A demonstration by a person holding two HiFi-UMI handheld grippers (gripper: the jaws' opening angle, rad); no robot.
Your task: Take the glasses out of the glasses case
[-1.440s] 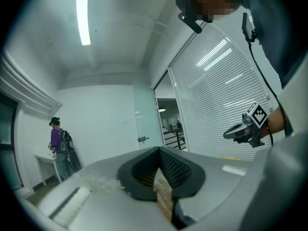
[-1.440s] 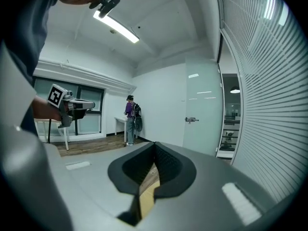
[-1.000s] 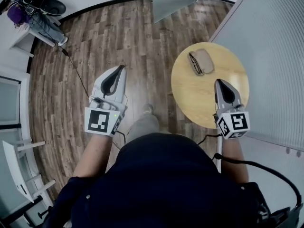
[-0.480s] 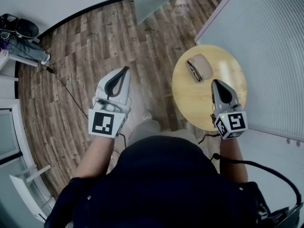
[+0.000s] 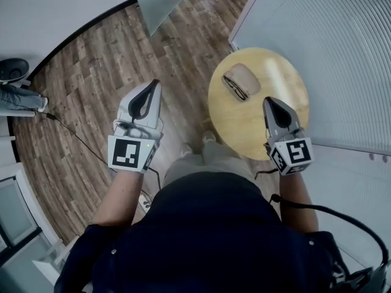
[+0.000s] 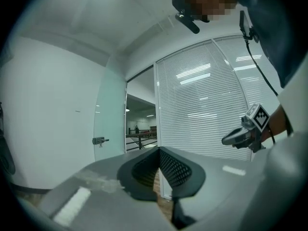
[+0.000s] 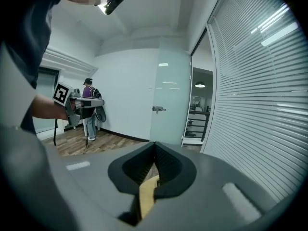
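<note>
The table (image 5: 287, 84) is a small round top of pale, smooth wood, standing on dark plank flooring (image 5: 98, 72) beside a wall of white slatted blinds (image 5: 330, 41). On its far left part lies the case (image 5: 240, 81), an oval beige pouch with a soft matte look and a dark band along its left edge. Whether that band is the glasses cannot be told.

The right tongs (image 5: 267, 99) are grey plastic tapering to a black ribbed mouth. They reach in over the table's near edge, near the case but not touching it. In the right gripper view their jaws (image 7: 154, 143) meet at the tip with nothing between them, and a yellow sliver of tabletop shows below. The left tongs (image 5: 156, 82) hang over the floor, well apart from the table, and their ribbed jaws (image 6: 159, 149) are likewise pressed together and empty.

Compared with a second ago, the table and case sit further left in the head view. The clutter at the upper left has slid almost out of the picture. Both tongs keep much the same pose, closed throughout.
</note>
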